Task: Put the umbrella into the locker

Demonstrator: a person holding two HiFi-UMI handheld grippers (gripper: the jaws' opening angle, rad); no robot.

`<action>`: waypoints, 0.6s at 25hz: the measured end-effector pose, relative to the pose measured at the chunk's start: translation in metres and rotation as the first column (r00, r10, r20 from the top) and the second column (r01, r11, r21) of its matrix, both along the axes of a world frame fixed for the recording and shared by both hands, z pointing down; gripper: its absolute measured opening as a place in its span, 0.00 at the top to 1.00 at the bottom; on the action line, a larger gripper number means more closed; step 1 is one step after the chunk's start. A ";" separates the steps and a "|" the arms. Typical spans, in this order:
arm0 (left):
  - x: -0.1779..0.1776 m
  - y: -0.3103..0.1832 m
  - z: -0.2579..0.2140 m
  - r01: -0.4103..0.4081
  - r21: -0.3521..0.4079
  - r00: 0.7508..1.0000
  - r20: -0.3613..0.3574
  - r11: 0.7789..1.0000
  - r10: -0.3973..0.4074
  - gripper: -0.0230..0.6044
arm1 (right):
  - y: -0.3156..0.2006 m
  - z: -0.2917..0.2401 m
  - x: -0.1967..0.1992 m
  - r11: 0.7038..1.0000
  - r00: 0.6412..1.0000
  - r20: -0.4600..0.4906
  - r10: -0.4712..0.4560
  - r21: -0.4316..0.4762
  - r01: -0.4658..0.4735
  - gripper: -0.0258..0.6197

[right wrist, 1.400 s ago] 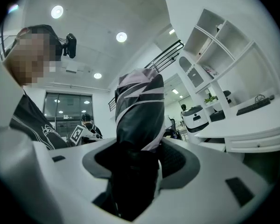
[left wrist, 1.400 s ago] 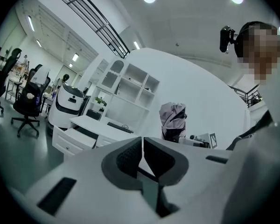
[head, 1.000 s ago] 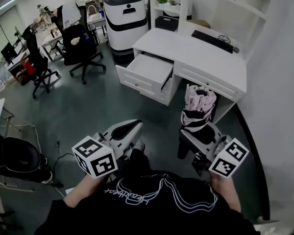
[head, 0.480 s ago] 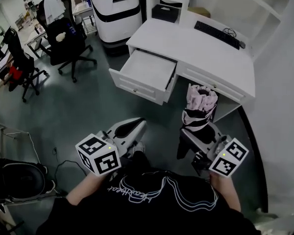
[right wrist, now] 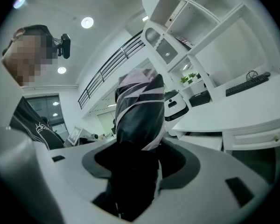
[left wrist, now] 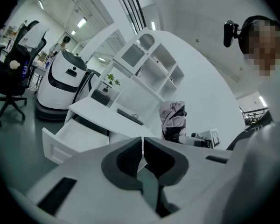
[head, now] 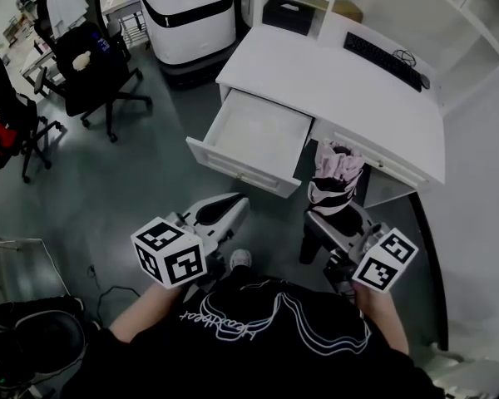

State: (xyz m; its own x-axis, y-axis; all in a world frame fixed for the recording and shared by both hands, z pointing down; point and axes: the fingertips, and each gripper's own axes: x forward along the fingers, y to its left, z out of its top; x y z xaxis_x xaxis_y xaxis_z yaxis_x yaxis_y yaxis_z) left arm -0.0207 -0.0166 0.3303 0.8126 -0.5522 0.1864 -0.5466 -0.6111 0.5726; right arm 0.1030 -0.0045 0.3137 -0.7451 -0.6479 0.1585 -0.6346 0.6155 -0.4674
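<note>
Right gripper (head: 337,221) is gripping the umbrella (head: 336,179) upright in its jaws; the open drawer (head: 262,135) is lying upper-left of it. Left gripper (head: 229,209) jaws are resting closed, empty.

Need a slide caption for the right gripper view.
Right claw shut on a folded black-and-pink umbrella, with a white desk and keyboard beyond.

one umbrella (head: 337,166), two claws (head: 231,209) (head: 339,220), one desk (head: 316,73), one open drawer (head: 262,131), one keyboard (head: 384,59), one white machine (head: 191,15)

Crumpled cloth umbrella (head: 335,173), smooth matt white desk (head: 316,73), faintly glossy smooth grey floor (head: 133,181)
</note>
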 end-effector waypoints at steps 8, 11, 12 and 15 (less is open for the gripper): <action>-0.026 -0.050 0.013 -0.022 -0.020 1.000 0.014 1.000 0.022 0.94 | -0.047 0.012 -0.026 1.000 0.998 -0.061 -0.008 -0.003 0.008 0.58; -0.027 -0.060 0.016 -0.025 -0.023 1.000 0.017 0.999 0.025 0.94 | -0.056 0.016 -0.029 1.000 0.998 -0.067 -0.012 -0.009 0.011 0.58; -0.027 -0.063 0.018 -0.025 -0.025 0.999 0.020 0.999 0.026 0.94 | -0.058 0.018 -0.030 1.000 0.998 -0.068 -0.013 -0.013 0.012 0.58; -0.027 -0.070 0.023 -0.025 -0.025 0.999 0.033 0.999 0.026 0.94 | -0.067 0.023 -0.030 1.000 0.997 -0.081 -0.016 -0.019 0.014 0.58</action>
